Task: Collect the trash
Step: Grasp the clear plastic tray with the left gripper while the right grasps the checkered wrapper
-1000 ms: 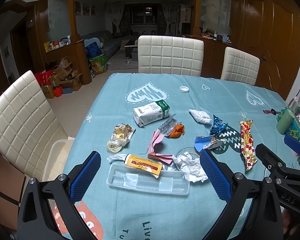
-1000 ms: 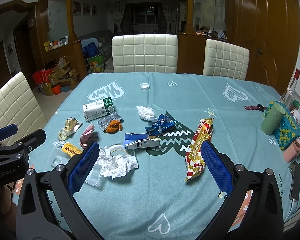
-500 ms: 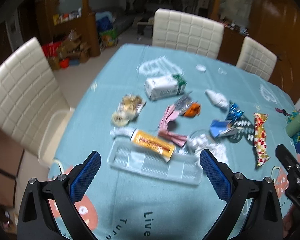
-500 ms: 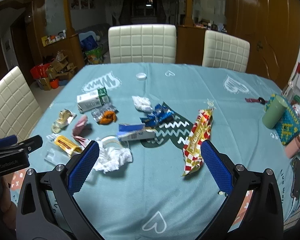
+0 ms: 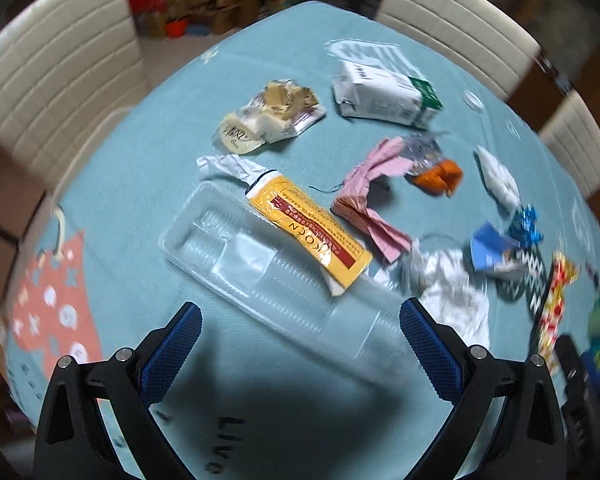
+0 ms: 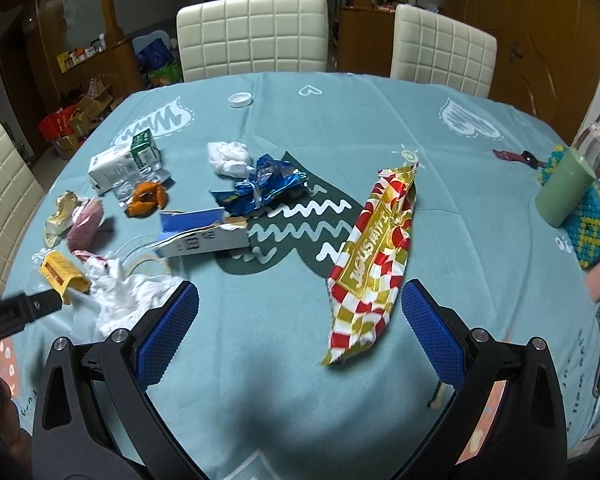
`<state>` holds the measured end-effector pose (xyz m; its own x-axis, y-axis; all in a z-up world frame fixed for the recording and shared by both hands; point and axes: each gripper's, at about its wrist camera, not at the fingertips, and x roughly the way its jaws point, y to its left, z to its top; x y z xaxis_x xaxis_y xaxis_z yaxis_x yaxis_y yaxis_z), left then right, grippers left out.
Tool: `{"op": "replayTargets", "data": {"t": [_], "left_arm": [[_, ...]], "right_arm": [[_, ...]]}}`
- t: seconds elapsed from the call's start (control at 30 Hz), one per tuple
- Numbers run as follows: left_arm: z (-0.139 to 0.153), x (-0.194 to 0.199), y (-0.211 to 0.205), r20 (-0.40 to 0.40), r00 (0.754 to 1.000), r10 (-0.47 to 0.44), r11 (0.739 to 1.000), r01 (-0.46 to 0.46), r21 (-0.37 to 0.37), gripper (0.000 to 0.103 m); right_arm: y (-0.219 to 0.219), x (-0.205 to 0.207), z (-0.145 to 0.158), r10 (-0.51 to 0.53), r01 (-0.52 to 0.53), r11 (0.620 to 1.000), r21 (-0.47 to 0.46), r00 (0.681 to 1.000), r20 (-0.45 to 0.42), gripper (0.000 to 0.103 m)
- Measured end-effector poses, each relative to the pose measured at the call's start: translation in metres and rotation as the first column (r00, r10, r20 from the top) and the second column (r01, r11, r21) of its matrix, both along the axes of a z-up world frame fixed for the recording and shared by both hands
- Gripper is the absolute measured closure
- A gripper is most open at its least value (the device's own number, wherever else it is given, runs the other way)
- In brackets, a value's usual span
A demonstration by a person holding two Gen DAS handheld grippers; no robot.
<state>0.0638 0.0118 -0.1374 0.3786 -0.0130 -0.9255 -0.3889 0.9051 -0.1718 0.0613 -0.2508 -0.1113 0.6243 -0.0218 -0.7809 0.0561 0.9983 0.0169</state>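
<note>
Trash lies scattered on a teal tablecloth. My left gripper (image 5: 300, 354) is open and empty, tilted down just above the near end of a clear plastic tray (image 5: 268, 276). A yellow wrapper (image 5: 308, 232) lies across the tray. Beyond are a pink wrapper (image 5: 364, 196), a milk carton (image 5: 384, 96), a beige wrapper (image 5: 272, 120) and crumpled white tissue (image 5: 452, 292). My right gripper (image 6: 300, 334) is open and empty, just short of a red-and-gold snack bag (image 6: 376, 256). A blue torn box (image 6: 200, 232), a blue foil wrapper (image 6: 264, 184) and white tissue (image 6: 128, 296) lie to its left.
A green cup (image 6: 564, 192) and a beaded box (image 6: 592, 224) stand at the table's right edge. A white bottle cap (image 6: 240, 99) lies far back. White chairs (image 6: 252, 36) stand around the table. The left gripper's finger (image 6: 16, 312) shows at the right wrist view's left edge.
My left gripper has tipped down and moved in close over the clear tray. My right gripper has moved forward and lower toward the red-and-gold bag. Both stay open.
</note>
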Motion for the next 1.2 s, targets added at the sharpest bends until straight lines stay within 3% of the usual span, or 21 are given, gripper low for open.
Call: {"op": "replayTargets", "data": {"t": [0.13,0.2,0.3,0.47,0.53,0.57,0.6,0.67,0.77,0.83,0.87,0.9,0.93,1.0,1.03,1.2], "left_arm": [[-0.014,0.016,0.001,-0.045,0.991,0.126,0.986,-0.130,-0.101,0.006],[-0.020,0.023,-0.005,-0.078,0.986,0.145,0.985,-0.151,-0.086,0.006],[-0.028,0.024,-0.021,-0.118,0.986,0.119,0.993,-0.117,0.022,0.006],[-0.025,0.024,-0.031,-0.096,0.990,0.100,0.992,-0.092,0.084,0.007],[-0.024,0.024,-0.032,-0.103,0.991,0.083,0.992,-0.073,0.101,0.012],[-0.026,0.024,-0.034,-0.118,0.991,0.069,0.993,-0.057,0.101,0.023],[-0.026,0.023,-0.034,-0.122,0.991,0.060,0.992,-0.045,0.118,0.028],[-0.027,0.020,-0.036,-0.120,0.992,0.033,0.990,-0.016,0.141,0.031],[-0.026,0.018,-0.035,-0.110,0.993,0.031,0.990,-0.015,0.139,0.036],[-0.025,0.016,-0.034,-0.106,0.994,0.025,0.989,-0.010,0.145,0.041],[-0.024,0.015,-0.034,-0.106,0.994,0.020,0.988,-0.004,0.151,0.043],[-0.024,0.014,-0.033,-0.104,0.994,0.017,0.988,-0.001,0.155,0.048],[-0.023,0.014,-0.032,-0.099,0.995,0.011,0.988,0.004,0.156,0.057],[-0.021,0.012,-0.032,-0.091,0.996,-0.005,0.987,0.020,0.157,0.067],[-0.019,0.010,-0.033,-0.091,0.996,-0.010,0.988,0.024,0.155,0.068],[-0.015,0.004,-0.029,-0.082,0.996,-0.039,0.991,0.050,0.128,0.083]], "right_arm": [[-0.008,0.013,-0.011,0.026,-0.025,0.999,0.021,0.999,-0.020,0.003],[-0.011,0.018,-0.017,0.038,-0.036,0.999,0.032,0.999,-0.038,0.003],[-0.014,0.024,-0.027,0.053,-0.051,0.998,0.040,0.997,-0.063,0.003],[-0.017,0.031,-0.042,0.028,-0.027,0.999,0.019,0.996,-0.083,0.003],[-0.020,0.033,-0.045,0.013,-0.011,1.000,0.024,0.996,-0.085,0.003],[-0.020,0.033,-0.046,0.008,-0.006,1.000,0.024,0.997,-0.082,0.003],[-0.022,0.034,-0.047,0.001,0.001,1.000,0.025,0.997,-0.079,0.003],[-0.026,0.035,-0.049,-0.016,0.018,1.000,0.026,0.997,-0.073,0.005],[-0.033,0.040,-0.055,-0.039,0.043,0.998,0.039,0.994,-0.098,0.022],[-0.037,0.041,-0.059,-0.048,0.054,0.998,0.045,0.991,-0.122,0.043],[-0.037,0.040,-0.059,-0.050,0.055,0.998,0.035,0.992,-0.120,0.049],[-0.036,0.038,-0.058,-0.043,0.046,0.999,0.027,0.993,-0.113,0.066],[-0.035,0.037,-0.058,-0.032,0.034,0.999,0.014,0.993,-0.111,0.074],[-0.031,0.035,-0.058,-0.009,0.011,1.000,0.012,0.993,-0.116,0.082],[-0.028,0.033,-0.057,0.008,-0.007,1.000,0.010,0.993,-0.114,0.086],[-0.005,0.020,-0.047,0.088,-0.089,0.996,0.000,0.991,-0.097,0.092]]}}
